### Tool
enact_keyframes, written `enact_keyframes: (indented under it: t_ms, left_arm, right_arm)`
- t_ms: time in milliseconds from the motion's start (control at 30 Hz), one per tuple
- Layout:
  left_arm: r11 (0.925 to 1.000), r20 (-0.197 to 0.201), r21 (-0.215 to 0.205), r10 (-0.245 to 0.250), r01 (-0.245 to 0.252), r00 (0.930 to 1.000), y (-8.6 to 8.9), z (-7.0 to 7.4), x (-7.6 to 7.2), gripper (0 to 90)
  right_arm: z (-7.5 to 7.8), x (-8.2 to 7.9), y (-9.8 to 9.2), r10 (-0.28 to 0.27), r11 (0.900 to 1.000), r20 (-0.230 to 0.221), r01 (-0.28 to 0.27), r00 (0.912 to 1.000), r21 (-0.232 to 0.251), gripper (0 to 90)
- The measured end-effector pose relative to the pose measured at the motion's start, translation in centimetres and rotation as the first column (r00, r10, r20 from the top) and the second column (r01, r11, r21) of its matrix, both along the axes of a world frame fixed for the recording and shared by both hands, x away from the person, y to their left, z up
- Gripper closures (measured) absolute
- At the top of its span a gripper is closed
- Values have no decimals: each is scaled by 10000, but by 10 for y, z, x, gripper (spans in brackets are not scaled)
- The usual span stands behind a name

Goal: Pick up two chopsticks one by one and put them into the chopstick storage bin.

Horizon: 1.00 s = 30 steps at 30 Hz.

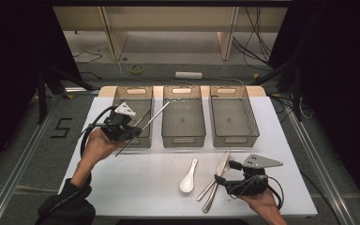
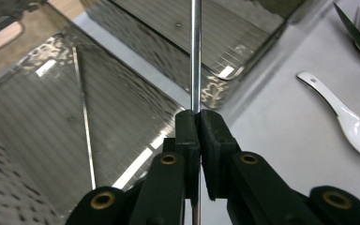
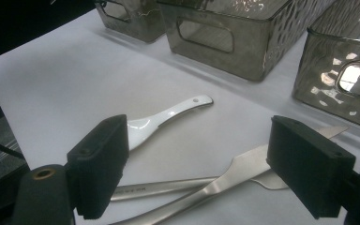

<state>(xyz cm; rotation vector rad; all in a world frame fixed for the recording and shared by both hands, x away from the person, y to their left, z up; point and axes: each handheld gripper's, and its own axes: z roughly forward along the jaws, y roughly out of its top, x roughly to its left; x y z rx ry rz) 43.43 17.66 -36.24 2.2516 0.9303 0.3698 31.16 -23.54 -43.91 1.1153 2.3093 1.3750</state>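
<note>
Over the left bin's (image 1: pixel 133 117) rim, my left gripper (image 2: pixel 198 115) pinches a metal chopstick (image 2: pixel 196 56); another, I think, lies inside. My right gripper (image 3: pixel 194 164) gapes above knife (image 3: pixel 168 186) and fork (image 3: pixel 243 171), the spoon (image 3: pixel 164 119) just beyond.

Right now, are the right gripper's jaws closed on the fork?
No, the right gripper stands wide open above the fork and knife.

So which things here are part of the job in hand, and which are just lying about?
In the job:
- metal chopstick, clamped in the left gripper
- left bin, a second chopstick in it
- knife and fork under the open right gripper

Lying about:
- white soup spoon
- middle bin
- right bin
</note>
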Motion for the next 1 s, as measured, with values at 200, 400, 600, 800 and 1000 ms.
enact_keyframes:
  t_ms: [200,400,600,800,1000]
  left_arm:
    - [9974,4,-305,646,-646,9979,13,5,15,857]
    - [9877,-6,-527,1473,-1471,9891,25,6,33,857]
    - [9788,-143,-602,1951,-1956,9807,34,5,49,857]
    - [9735,-300,-607,2188,-2203,9753,35,3,65,857]
    - [9660,-234,-670,2487,-2497,9683,37,2,77,857]
  right_arm:
    - [0,0,2,45,10000,-19,-45,10000,-6,218]
    - [-1,0,2,86,10000,-23,-86,10000,-42,218]
    - [-1,-1,3,122,9999,-9,-122,9999,-54,218]
    - [-1,-1,3,131,9999,-14,-132,9999,-59,218]
    - [-1,-1,3,154,9999,-31,-154,9999,-60,219]
